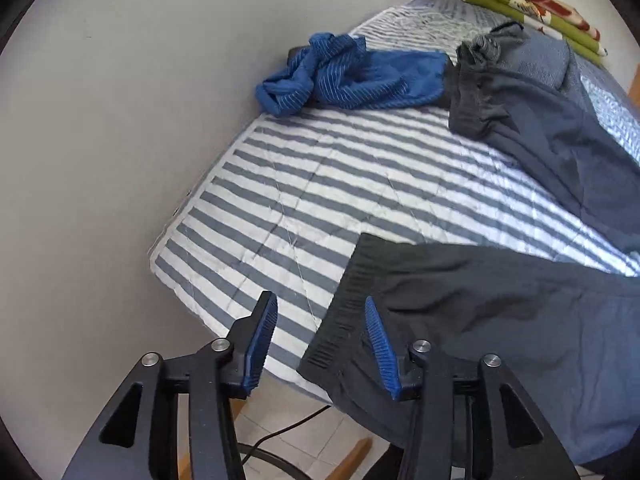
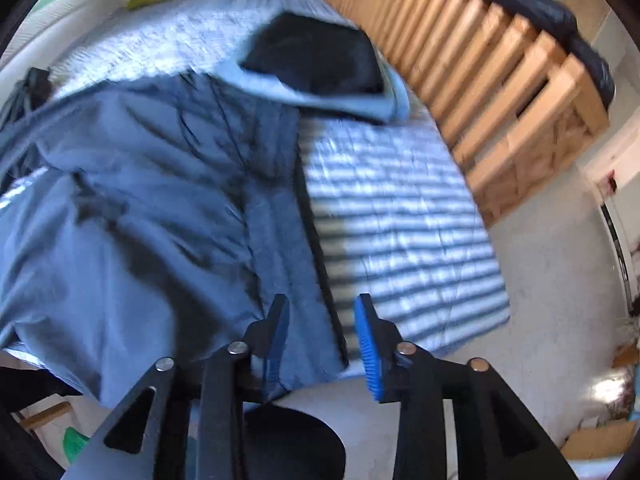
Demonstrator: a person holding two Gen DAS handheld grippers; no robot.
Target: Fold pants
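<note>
While the dark pants (image 1: 500, 312) lie spread over the near edge of the striped mattress (image 1: 280, 184), the left gripper (image 1: 320, 344) hovers with jaws apart over their ribbed waistband corner, gripping nothing. The right gripper (image 2: 322, 344), half open, hovers above the pants' edge. A crumpled blue striped garment (image 1: 340, 76) and folded clothes (image 1: 532, 56) lie farther up; wooden slats (image 2: 500, 80) flank the bed.

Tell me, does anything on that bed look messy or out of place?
Yes. A blue pinstriped garment lies crumpled in a heap by the wall instead of flat. The dark pants hang partly over the edge of the striped bed cover, and their fabric is wrinkled. Nothing looks torn or spilled.
</note>
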